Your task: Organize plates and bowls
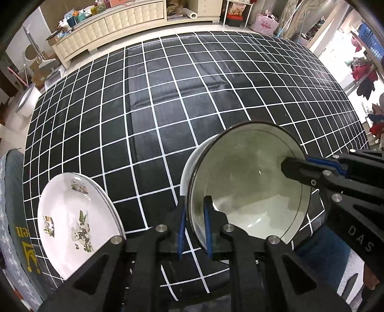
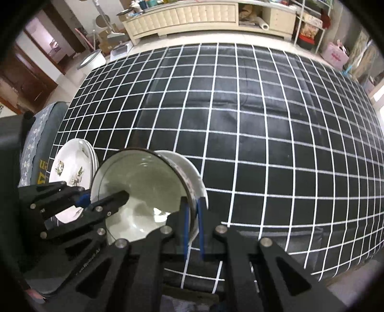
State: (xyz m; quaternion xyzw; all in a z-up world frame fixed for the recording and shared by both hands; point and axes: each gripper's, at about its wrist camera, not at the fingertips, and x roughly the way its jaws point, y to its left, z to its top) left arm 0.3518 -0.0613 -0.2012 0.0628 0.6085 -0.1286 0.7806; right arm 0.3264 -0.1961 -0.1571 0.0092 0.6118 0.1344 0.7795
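Observation:
A white bowl with a dark rim (image 1: 249,182) is held tilted above the black grid cloth, its inside facing me; it also shows in the right wrist view (image 2: 144,189). My left gripper (image 1: 195,228) is shut on its near rim. My right gripper (image 2: 193,226) is shut on the opposite rim, and it shows at the right of the left wrist view (image 1: 297,168). A small stack of white plates (image 1: 72,220) with animal pictures lies at the table's near left, also in the right wrist view (image 2: 72,168).
The table under the black cloth with white grid (image 1: 168,108) stretches far ahead. A grey-blue cushioned seat (image 2: 36,148) stands at the table's left edge. A cream cabinet (image 2: 192,16) and clutter line the far wall.

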